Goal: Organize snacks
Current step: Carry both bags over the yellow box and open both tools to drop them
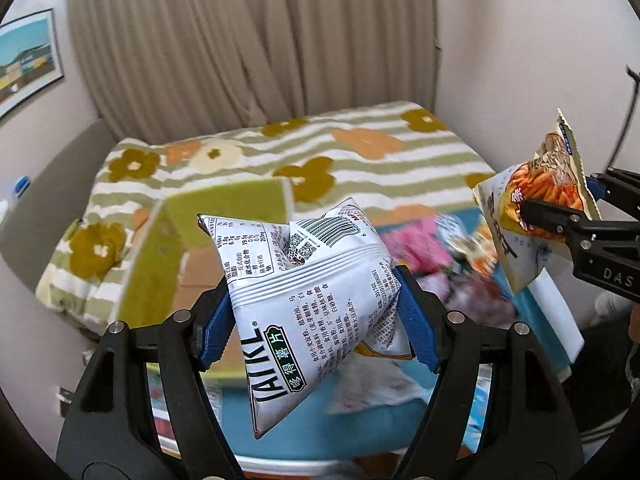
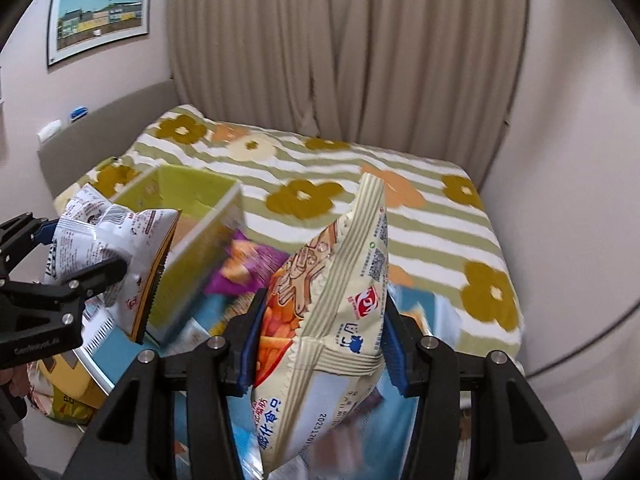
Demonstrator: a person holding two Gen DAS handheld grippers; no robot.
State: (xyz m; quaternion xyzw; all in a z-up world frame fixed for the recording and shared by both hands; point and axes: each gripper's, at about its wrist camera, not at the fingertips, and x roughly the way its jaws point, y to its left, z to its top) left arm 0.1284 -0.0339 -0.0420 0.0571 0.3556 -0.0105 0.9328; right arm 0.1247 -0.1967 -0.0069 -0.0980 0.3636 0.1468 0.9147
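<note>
My left gripper (image 1: 316,324) is shut on a white chip bag (image 1: 304,304) with green lettering, held in the air above the table; the same bag (image 2: 108,248) shows at the left of the right wrist view. My right gripper (image 2: 320,350) is shut on a cream snack bag (image 2: 332,320) with orange sticks printed on it; that bag (image 1: 532,216) hangs at the right of the left wrist view. A green box (image 1: 160,264) with a cardboard bottom stands open just beyond the white bag. Several loose snack packs (image 1: 420,248) lie blurred on the blue tabletop.
A bed with a striped flowered blanket (image 1: 320,160) lies behind the table, with beige curtains (image 1: 248,40) beyond it. A framed picture (image 2: 100,16) hangs on the left wall. A purple snack pack (image 2: 236,272) lies beside the green box (image 2: 192,248).
</note>
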